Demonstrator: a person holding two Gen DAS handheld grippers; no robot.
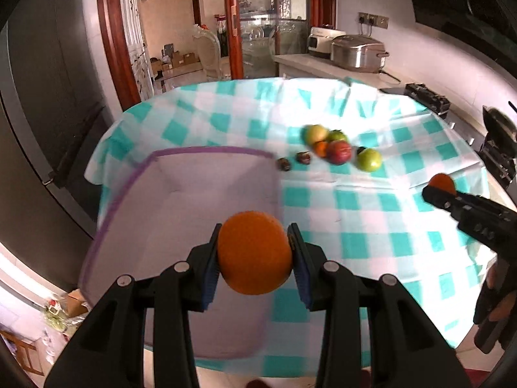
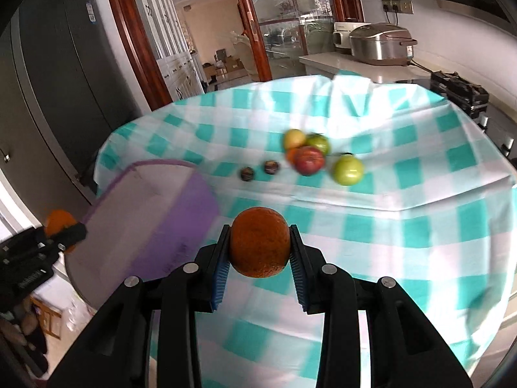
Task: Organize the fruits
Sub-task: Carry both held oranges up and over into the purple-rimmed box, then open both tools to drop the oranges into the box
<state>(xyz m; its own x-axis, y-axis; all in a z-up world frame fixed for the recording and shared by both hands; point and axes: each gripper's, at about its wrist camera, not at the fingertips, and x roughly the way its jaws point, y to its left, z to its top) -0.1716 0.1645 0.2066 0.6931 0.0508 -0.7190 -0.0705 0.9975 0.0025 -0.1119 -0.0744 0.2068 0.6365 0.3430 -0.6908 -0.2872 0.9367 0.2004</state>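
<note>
the left tongs (image 1: pixel 255 255) are clamped on an orange (image 1: pixel 253 252), held over the open purple-edged box (image 1: pixel 206 174), likely to drop it in. the right tongs (image 2: pixel 260 247) pinch a darker orange (image 2: pixel 260 245) over the checked cloth (image 2: pixel 404 226), right of the box. loose fruit (image 2: pixel 310 158) lies ahead of both.

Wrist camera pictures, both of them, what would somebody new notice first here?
An orange fruit clamped in each tool: the left gripper holds a bright orange over the purple-rimmed box, and the right gripper holds a darker orange over the teal checked tablecloth. Behind them, a cluster of fruit lies mid-table.
</note>
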